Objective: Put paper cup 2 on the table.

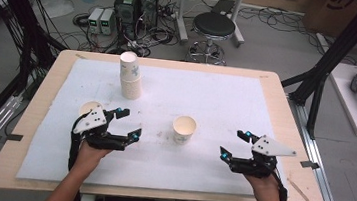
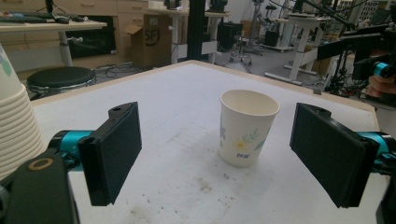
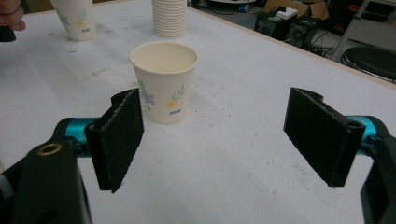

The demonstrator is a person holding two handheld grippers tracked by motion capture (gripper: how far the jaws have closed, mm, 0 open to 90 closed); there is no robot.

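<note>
- High view: left claw [image 1: 130, 124] sits at lower left of centre, jaws apart and holding nothing; right claw [image 1: 234, 144] sits at lower right, jaws likewise apart and empty.
- Centre cup [image 1: 184, 129] stands upright on the white mat of the desk [image 1: 277, 98], between the two claws and touching neither.
- Second cup [image 1: 90, 109] stands at the left, just behind the left claw; a cup stack [image 1: 130, 76] stands upright further up the frame, left of centre.
- Left gripper view: centre cup [image 2: 246, 127] appears right of centre, ahead of the open jaws and not yet between them.
- Right gripper view: centre cup [image 3: 164, 82] appears left of centre, just beyond the left pad, ahead of the jaws; second cup [image 3: 74, 17] at upper left.
- Judgement: step in hand is the approach to the centre cup, before any grasp.
- Next move calls for one claw advancing until the pads flank the cup wall, then closing gently; thin paper may crush or tip.
</note>
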